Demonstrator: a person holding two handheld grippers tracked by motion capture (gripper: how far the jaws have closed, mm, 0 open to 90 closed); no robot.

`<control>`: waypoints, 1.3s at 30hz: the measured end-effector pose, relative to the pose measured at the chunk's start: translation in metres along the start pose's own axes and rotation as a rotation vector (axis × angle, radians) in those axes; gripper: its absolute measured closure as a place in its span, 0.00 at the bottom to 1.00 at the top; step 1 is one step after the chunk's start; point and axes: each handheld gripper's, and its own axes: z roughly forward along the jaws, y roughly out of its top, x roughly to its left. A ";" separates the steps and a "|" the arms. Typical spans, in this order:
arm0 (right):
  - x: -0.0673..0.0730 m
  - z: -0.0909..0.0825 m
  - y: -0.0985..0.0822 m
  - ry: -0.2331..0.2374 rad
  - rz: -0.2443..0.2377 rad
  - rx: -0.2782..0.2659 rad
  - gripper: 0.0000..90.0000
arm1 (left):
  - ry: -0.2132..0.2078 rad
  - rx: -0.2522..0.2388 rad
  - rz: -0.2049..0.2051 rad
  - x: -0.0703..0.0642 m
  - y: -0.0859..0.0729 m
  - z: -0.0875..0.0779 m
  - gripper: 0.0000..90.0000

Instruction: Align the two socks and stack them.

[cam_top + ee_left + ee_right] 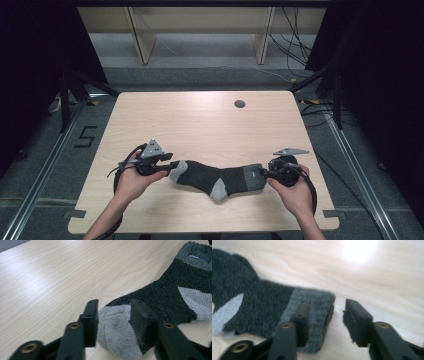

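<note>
Both hand-held grippers, left gripper [171, 165] and right gripper [261, 173], stand part-open, released around the dark knitted grey-toed sock [216, 177] laid flat near the wooden table's [200, 120] near edge.

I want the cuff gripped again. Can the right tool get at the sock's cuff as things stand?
Probably yes: the right tool sits at the cuff of the sock, jaws apart, cuff edge between them, nothing in the way.

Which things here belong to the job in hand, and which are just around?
In the job:
- sock, flat on the table
- left tongs, open around its grey toe
- right tongs, open at its cuff

Just around:
- round hole in the tabletop
- cables on the floor
</note>
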 end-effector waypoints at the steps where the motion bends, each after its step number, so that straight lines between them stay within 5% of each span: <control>1: -0.002 0.000 0.002 0.010 -0.029 -0.002 0.74 | -0.002 0.008 0.006 -0.002 -0.001 0.003 0.73; 2: 0.001 0.001 0.003 0.013 -0.009 -0.001 0.78 | -0.011 0.025 0.017 -0.003 -0.003 0.006 0.75; 5: -0.001 0.008 0.005 0.010 -0.074 0.026 0.82 | -0.019 0.055 0.025 -0.005 -0.008 0.018 0.78; 9: 0.001 0.018 0.003 0.036 -0.056 0.090 0.82 | -0.013 0.087 0.032 -0.003 -0.012 0.025 0.79; 11: 0.001 0.022 0.000 -0.016 -0.067 0.090 0.82 | -0.005 0.099 0.044 -0.003 -0.013 0.027 0.79; 13: -0.001 0.023 -0.001 0.024 -0.064 0.094 0.82 | 0.000 0.114 0.054 -0.003 -0.013 0.029 0.78; 15: -0.004 0.026 -0.002 -0.024 -0.087 0.088 0.83 | 0.024 0.134 0.077 -0.003 -0.014 0.031 0.78; 17: -0.005 0.027 -0.004 0.006 -0.090 0.072 0.83 | 0.042 0.155 0.109 -0.004 -0.015 0.034 0.78; 28: -0.006 0.029 -0.006 0.000 -0.078 0.085 0.83 | 0.072 0.157 0.073 -0.003 -0.020 0.039 0.73; 33: -0.006 0.029 -0.006 0.005 -0.087 0.086 0.80 | 0.048 0.153 0.069 -0.001 -0.022 0.039 0.78; 37: -0.007 0.028 -0.006 -0.031 -0.045 0.091 0.70 | 0.045 0.155 0.076 -0.001 -0.022 0.040 0.79; 39: -0.008 0.027 -0.006 -0.002 -0.033 0.081 0.71 | 0.042 0.161 0.074 -0.002 -0.022 0.041 0.82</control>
